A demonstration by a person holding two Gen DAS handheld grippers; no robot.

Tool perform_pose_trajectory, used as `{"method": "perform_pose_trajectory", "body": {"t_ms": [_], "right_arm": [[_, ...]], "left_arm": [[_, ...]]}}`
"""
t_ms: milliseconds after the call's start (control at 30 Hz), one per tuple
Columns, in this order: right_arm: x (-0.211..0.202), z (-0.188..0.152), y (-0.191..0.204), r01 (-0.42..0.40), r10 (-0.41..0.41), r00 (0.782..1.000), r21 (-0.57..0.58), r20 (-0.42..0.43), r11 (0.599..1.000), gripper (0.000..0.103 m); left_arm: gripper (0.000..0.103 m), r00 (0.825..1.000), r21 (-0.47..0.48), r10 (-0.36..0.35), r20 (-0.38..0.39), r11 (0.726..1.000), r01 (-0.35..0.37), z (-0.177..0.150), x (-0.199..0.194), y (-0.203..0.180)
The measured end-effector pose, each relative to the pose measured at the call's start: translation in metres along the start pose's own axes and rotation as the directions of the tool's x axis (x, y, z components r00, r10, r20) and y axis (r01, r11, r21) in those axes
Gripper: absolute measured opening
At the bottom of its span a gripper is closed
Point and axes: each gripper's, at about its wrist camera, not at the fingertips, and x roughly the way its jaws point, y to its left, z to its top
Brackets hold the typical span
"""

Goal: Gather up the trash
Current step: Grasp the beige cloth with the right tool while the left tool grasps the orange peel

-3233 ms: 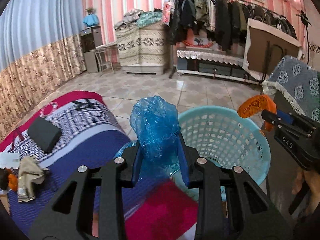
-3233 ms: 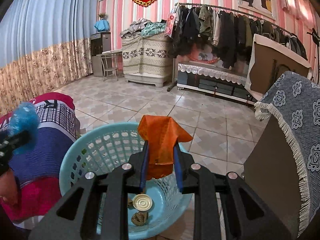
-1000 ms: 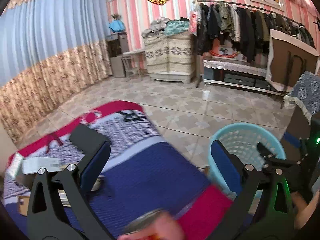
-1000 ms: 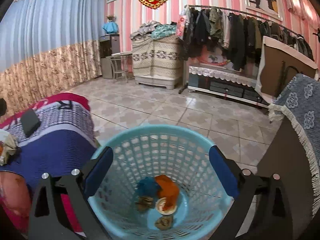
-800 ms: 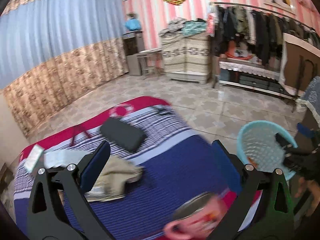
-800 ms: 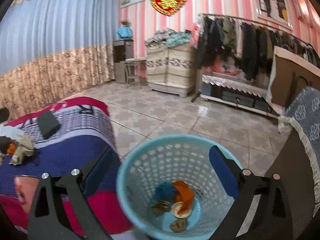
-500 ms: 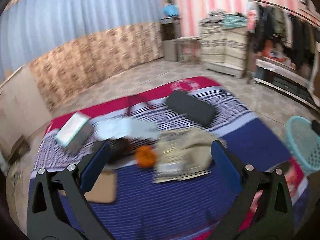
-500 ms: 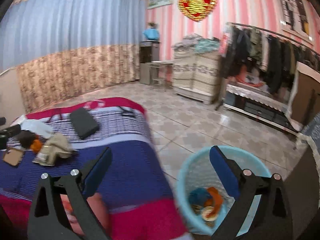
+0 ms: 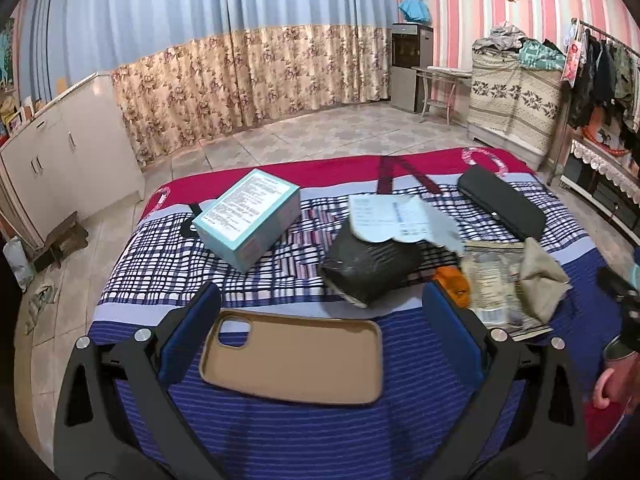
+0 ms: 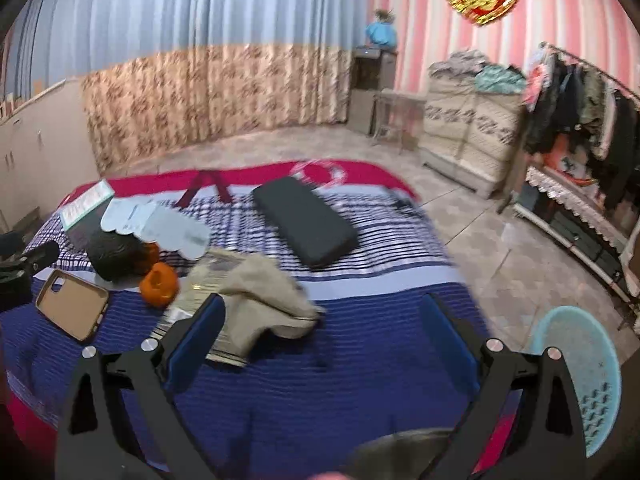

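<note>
My left gripper (image 9: 320,320) is open and empty over a tan phone case (image 9: 294,356) on the striped blanket (image 9: 320,432). Beyond it lie a crumpled black bag (image 9: 370,264), a white paper (image 9: 400,220), an orange scrap (image 9: 452,284), a food wrapper (image 9: 496,292) and a beige cloth (image 9: 540,276). My right gripper (image 10: 322,326) is open and empty above the beige cloth (image 10: 264,292) and the wrapper (image 10: 200,292). Left of them I see the orange scrap (image 10: 160,278), the black bag (image 10: 116,256) and the phone case (image 10: 74,304). The teal basket (image 10: 580,376) stands on the floor at lower right.
A teal box (image 9: 248,218) and a black case (image 9: 502,208) also lie on the blanket. The black case (image 10: 306,220) shows in the right wrist view too. A white cabinet (image 9: 60,152) stands at left, curtains behind, a clothes rack (image 10: 580,112) at right. A hand (image 9: 612,384) shows at right.
Both grippers let their bags go into the basket and opened. They then swung left, away from the basket, to the litter on the blanket.
</note>
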Motion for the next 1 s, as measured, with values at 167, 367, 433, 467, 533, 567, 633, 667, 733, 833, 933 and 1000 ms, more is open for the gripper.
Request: {"method": "perform_pose_trajectory", "body": {"t_ms": [167, 367, 433, 467, 533, 567, 633, 667, 733, 833, 933, 1000], "right_arm": [[0.056, -0.001, 0.020, 0.015, -0.017, 0.992, -0.016, -0.122, 1.000, 0.094], [0.079, -0.008, 0.018, -0.015, 0.023, 0.982, 0.041, -0.185, 0.999, 0.058], [0.074, -0.007, 0.016, -0.034, 0.043, 0.986, 0.054, -0.164, 0.998, 0.044], [0.071, -0.006, 0.014, -0.037, 0.046, 0.988, 0.059, -0.150, 0.998, 0.040], [0.062, -0.002, 0.010, -0.037, 0.044, 0.993, 0.068, -0.111, 0.997, 0.024], [0.057, 0.001, 0.008, -0.037, 0.044, 0.995, 0.074, -0.094, 0.997, 0.022], [0.046, 0.006, 0.002, -0.041, 0.047, 0.997, 0.087, -0.062, 0.995, 0.022], [0.040, 0.008, 0.000, -0.041, 0.045, 0.998, 0.086, -0.050, 0.995, 0.022], [0.028, 0.012, -0.008, -0.035, 0.037, 0.999, 0.080, -0.023, 0.996, 0.022], [0.013, 0.016, -0.020, -0.032, 0.032, 0.999, 0.086, 0.003, 0.996, 0.022], [0.001, 0.016, -0.034, -0.024, 0.022, 1.000, 0.092, 0.019, 0.995, 0.022], [-0.003, 0.016, -0.041, -0.021, 0.019, 1.000, 0.094, 0.022, 0.995, 0.022]], "left_arm": [[0.097, 1.000, 0.018, 0.013, -0.022, 1.000, -0.012, -0.003, 0.014, 0.010], [0.097, 0.999, 0.005, -0.006, -0.044, 1.000, 0.006, -0.004, 0.025, 0.010], [0.097, 0.998, 0.008, -0.023, -0.052, 1.000, 0.024, -0.007, 0.027, 0.003], [0.097, 0.998, 0.012, -0.029, -0.054, 0.999, 0.030, -0.008, 0.028, -0.001], [0.097, 0.997, 0.023, -0.047, -0.058, 0.999, 0.048, -0.011, 0.030, -0.012], [0.097, 0.997, 0.030, -0.054, -0.059, 0.998, 0.056, -0.012, 0.031, -0.019], [0.097, 0.996, 0.047, -0.073, -0.055, 0.996, 0.075, -0.013, 0.033, -0.033], [0.097, 0.995, 0.051, -0.081, -0.054, 0.995, 0.084, -0.013, 0.034, -0.040], [0.097, 0.992, 0.052, -0.106, -0.074, 0.993, 0.110, -0.015, 0.041, -0.052], [0.085, 0.986, 0.087, -0.123, -0.111, 0.987, 0.133, -0.018, 0.054, -0.077], [0.076, 0.982, 0.119, -0.129, -0.139, 0.982, 0.146, -0.019, 0.066, -0.095], [0.069, 0.979, 0.120, -0.128, -0.158, 0.982, 0.147, -0.020, 0.076, -0.101]]}}
